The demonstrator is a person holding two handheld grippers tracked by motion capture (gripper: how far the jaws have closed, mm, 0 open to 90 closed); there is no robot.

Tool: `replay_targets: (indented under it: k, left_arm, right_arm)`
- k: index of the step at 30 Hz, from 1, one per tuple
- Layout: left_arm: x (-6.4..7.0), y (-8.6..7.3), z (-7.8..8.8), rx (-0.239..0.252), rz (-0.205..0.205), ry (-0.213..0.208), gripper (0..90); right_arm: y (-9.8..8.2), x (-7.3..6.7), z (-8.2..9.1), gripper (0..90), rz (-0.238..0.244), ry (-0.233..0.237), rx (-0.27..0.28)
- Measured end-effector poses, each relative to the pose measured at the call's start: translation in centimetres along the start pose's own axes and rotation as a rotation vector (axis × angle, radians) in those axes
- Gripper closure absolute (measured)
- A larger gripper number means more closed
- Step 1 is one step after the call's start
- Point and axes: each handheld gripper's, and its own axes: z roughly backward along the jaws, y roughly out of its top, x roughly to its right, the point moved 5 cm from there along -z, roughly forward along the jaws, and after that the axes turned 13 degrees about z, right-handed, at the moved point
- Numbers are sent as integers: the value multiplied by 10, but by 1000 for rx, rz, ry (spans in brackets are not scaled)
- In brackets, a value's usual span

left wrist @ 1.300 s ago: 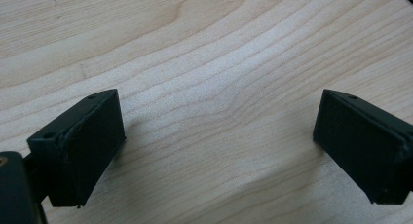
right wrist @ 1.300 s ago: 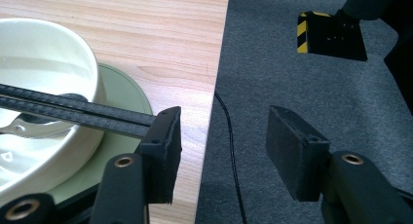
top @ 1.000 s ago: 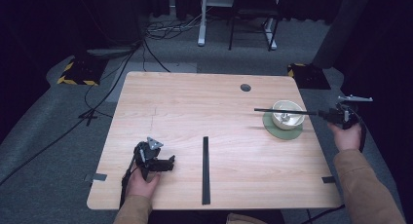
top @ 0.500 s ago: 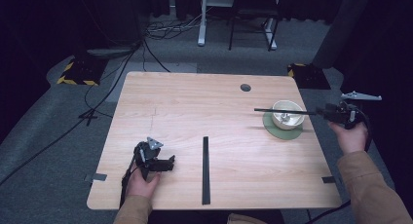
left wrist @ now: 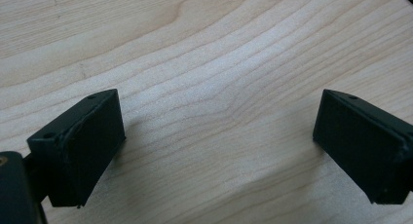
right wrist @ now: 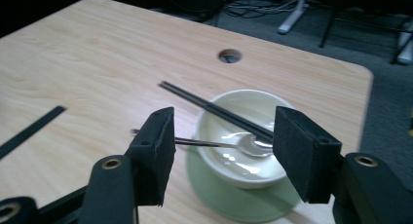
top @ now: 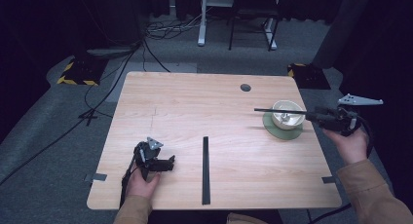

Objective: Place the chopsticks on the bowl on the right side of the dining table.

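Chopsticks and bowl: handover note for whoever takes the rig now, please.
Right gripper: open, nothing between the jaws, which have just been opening; it hangs off the table's right edge, beside the bowl.
Left gripper: open, empty, low over bare table at the near left.
Chopsticks: lying across the bowl's rim. The bowl sits on a green saucer with a spoon inside.
Black strip: flat at the near centre of the table, untouched.
Done: chopsticks seem placed on the bowl.
Left: probably the black strip; unclear.

Cream bowl (top: pixel 288 115), green saucer (top: pixel 280 132)
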Motion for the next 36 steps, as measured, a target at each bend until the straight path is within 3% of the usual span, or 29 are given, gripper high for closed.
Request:
replay_targets:
  k: [7, 13, 17, 23, 28, 36]
  left_arm:
    - [0, 0, 0, 0, -2, 0, 49]
    - [0, 0, 0, 0, -2, 0, 49]
    - [0, 0, 0, 0, -1, 0, 49]
    - [0, 0, 1, -2, -2, 0, 49]
    - [0, 0, 0, 0, -1, 0, 49]
    - [0, 0, 1, -1, -1, 0, 49]
  right_arm:
    - [7, -35, 7, 388, 46, 105, 9]
    - [11, -55, 7, 367, 84, 169, -8]
    - [10, -65, 6, 341, 99, 187, -27]
    - [4, -94, 3, 344, 93, 204, 23]
    - [-7, -113, -2, 345, 113, 253, -9]
    - [-33, -120, -21, 344, 76, 270, -66]
